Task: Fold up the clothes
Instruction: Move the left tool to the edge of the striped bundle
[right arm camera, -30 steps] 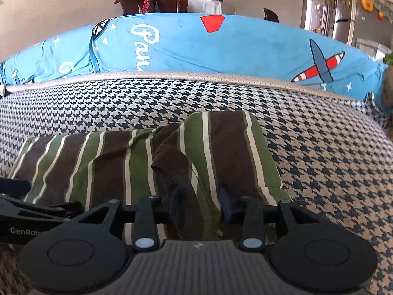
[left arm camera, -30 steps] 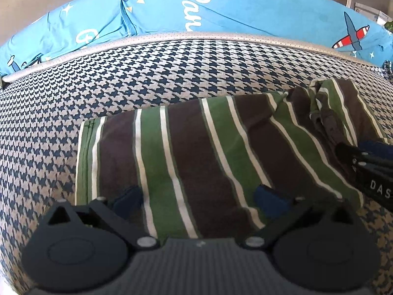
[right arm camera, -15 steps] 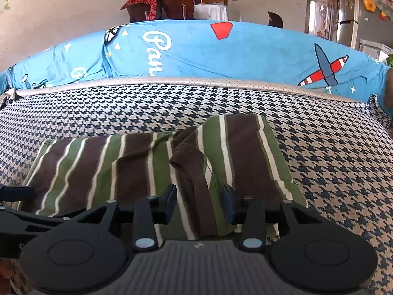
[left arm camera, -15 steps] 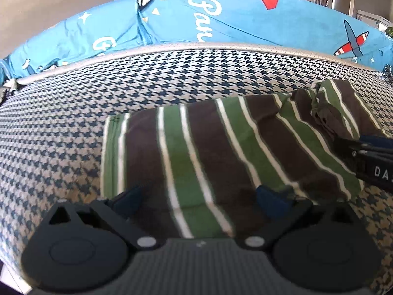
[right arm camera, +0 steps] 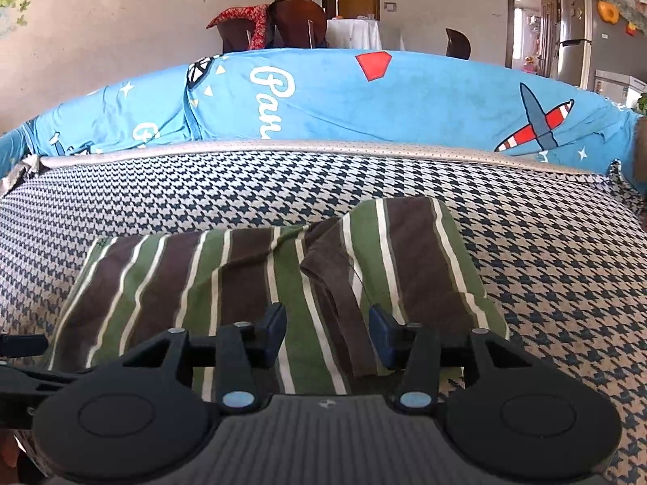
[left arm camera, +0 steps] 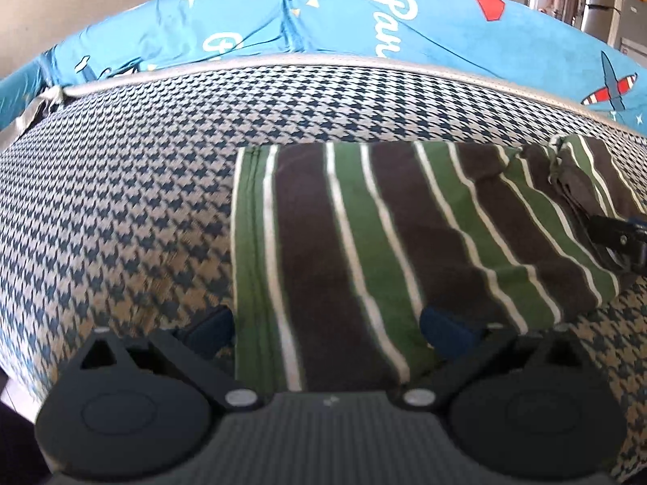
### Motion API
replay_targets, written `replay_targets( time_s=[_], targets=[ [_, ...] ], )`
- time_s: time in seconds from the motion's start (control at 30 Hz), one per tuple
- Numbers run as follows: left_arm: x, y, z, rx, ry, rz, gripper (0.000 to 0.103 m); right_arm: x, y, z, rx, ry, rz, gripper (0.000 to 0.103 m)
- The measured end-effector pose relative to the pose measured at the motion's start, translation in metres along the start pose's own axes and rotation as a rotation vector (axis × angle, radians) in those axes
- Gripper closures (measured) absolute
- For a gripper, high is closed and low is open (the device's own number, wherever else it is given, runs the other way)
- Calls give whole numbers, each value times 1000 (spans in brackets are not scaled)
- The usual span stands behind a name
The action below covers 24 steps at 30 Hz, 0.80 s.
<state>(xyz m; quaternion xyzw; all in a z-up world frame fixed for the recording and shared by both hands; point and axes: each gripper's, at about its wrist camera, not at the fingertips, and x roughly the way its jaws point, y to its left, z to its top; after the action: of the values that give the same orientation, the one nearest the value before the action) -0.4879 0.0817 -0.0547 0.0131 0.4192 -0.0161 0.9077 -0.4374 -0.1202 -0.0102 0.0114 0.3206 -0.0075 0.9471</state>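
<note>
A green, brown and white striped garment (left arm camera: 364,242) lies flat on the houndstooth sofa seat (left arm camera: 133,202). My left gripper (left arm camera: 327,329) is open wide at its near left corner; the left finger is just outside the hem and the right finger rests on the cloth. In the right wrist view the garment (right arm camera: 226,279) has a folded-over flap (right arm camera: 408,250) at its right end. My right gripper (right arm camera: 328,333) is open just above the near edge, beside that flap, holding nothing. Each gripper shows at the edge of the other's view: the right gripper (left arm camera: 618,238) and the left gripper (right arm camera: 24,363).
A blue printed cover (right arm camera: 364,101) drapes the sofa back behind the seat (right arm camera: 558,266). A silver trim strip (right arm camera: 323,147) runs between them. Chairs and a white-clothed table (right arm camera: 352,34) stand far behind. Bare seat lies left and right of the garment.
My left gripper has slid left to the garment's left corner. My right gripper has drawn back and risen off the cloth, which it pressed into a second ago.
</note>
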Motion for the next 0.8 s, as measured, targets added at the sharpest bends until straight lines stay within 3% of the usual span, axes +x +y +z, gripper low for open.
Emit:
replay_targets(
  time_s=[0.23, 0.57, 0.67, 0.8],
  targets=[
    [-18, 2, -14, -12, 1, 10, 0, -8, 10, -6, -42, -3, 141, 57],
    [0, 14, 12, -27, 9, 91, 0, -2, 34, -21, -137, 58, 258, 57],
    [-6, 13, 9, -33, 6, 118, 0, 7, 43, -27, -174, 93, 267, 56],
    [-6, 19, 13, -69, 12, 135, 0, 6, 48, -29, -213, 75, 257, 53]
  ],
)
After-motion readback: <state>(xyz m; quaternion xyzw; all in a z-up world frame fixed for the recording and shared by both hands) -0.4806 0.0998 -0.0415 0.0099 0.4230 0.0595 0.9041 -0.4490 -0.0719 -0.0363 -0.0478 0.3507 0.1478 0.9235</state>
